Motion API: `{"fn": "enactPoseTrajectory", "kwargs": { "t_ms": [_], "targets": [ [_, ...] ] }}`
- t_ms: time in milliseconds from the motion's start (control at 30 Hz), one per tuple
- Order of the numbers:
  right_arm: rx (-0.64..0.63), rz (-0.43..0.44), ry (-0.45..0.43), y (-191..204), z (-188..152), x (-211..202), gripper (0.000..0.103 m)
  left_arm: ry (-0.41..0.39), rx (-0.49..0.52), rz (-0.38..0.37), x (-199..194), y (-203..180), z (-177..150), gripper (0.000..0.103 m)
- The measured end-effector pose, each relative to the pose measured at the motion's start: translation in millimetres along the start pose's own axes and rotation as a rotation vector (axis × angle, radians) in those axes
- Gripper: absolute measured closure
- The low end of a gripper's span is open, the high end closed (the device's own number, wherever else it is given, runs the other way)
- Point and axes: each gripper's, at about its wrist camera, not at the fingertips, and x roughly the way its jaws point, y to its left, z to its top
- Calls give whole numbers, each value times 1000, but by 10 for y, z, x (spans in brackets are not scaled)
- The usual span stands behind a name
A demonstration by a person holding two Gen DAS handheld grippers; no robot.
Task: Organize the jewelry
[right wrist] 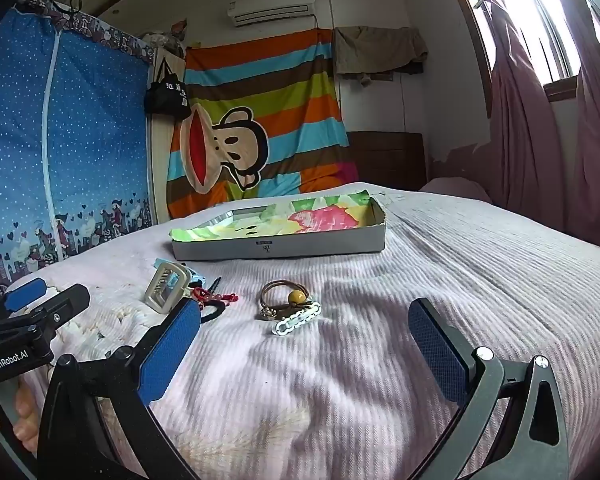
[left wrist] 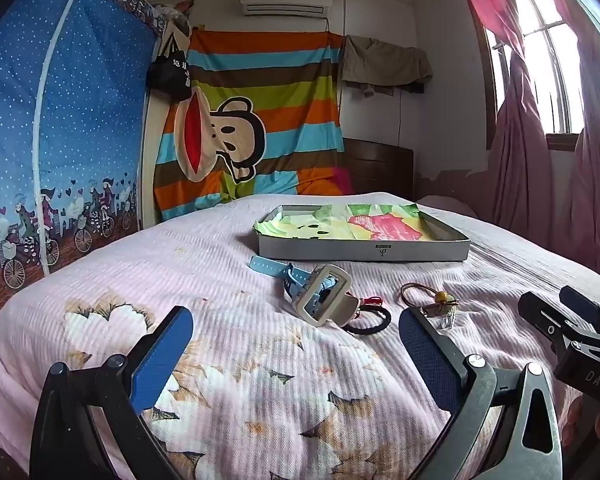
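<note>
Several small items lie on the bed in front of a shallow grey box (left wrist: 364, 249) (right wrist: 280, 247) lined with colourful paper. A blue watch (left wrist: 284, 274), a beige rectangular buckle (left wrist: 325, 295) (right wrist: 166, 287), a black hair tie (left wrist: 370, 321), a red cord (right wrist: 216, 297), a brown hair tie with a yellow bead (left wrist: 440, 296) (right wrist: 290, 295) and a white clip (right wrist: 298, 319). My left gripper (left wrist: 296, 354) is open and empty, low over the bed, short of the items. My right gripper (right wrist: 312, 350) is open and empty, just before the white clip.
The pink ribbed bedspread (right wrist: 460, 264) covers the bed. A blue fabric wardrobe (left wrist: 60, 120) stands left, a striped monkey cloth (left wrist: 252, 120) hangs at the back, pink curtains (left wrist: 540, 140) at the right. Each gripper shows in the other's view (left wrist: 572, 332) (right wrist: 28, 312).
</note>
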Motion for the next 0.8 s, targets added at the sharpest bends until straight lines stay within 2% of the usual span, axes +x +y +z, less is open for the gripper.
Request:
{"fn": "enactPoseTrajectory", "kwargs": {
  "t_ms": [800],
  "targets": [
    [0, 1, 2, 0, -7, -1, 1, 0, -4, -2, -9, 13, 1, 0]
  ]
}}
